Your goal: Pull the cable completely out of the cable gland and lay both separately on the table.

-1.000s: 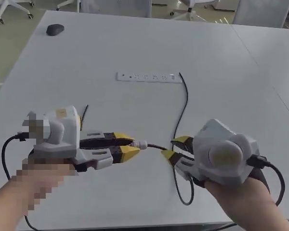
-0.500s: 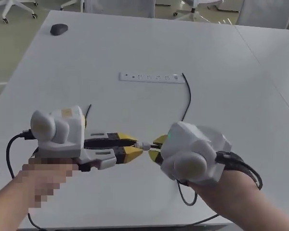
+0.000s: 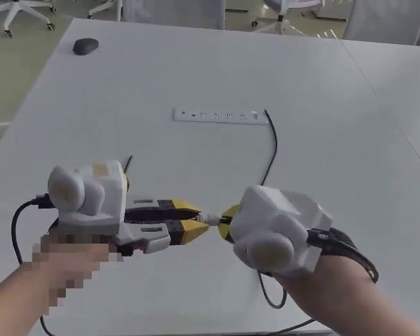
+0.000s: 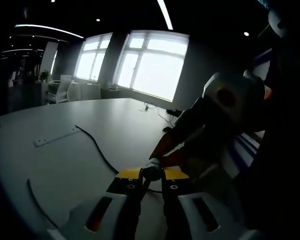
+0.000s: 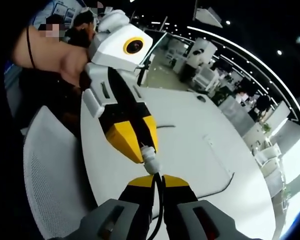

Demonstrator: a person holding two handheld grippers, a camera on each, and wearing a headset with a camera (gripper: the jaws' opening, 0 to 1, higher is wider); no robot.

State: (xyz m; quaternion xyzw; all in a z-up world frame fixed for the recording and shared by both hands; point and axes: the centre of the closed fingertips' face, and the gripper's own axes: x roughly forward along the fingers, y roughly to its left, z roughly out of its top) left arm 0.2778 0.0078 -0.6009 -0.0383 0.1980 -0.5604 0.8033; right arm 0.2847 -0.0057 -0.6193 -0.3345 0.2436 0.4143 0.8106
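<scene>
White cable gland [image 5: 151, 160] is clamped by left gripper [image 3: 201, 220]; thin black cable [image 3: 273, 150], coaxial, is pinched beside it by right gripper [image 5: 157, 182].

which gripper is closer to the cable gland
Left. The left gripper is clamped on the cable gland; the right gripper grips the cable just beside it.

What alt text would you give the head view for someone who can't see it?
Two hand-held tongs meet tip to tip over a white table: the left tongs clamp a small white cable gland, the right tongs grip the black cable just beside it. A white power strip and a dark mouse lie farther back.
</scene>
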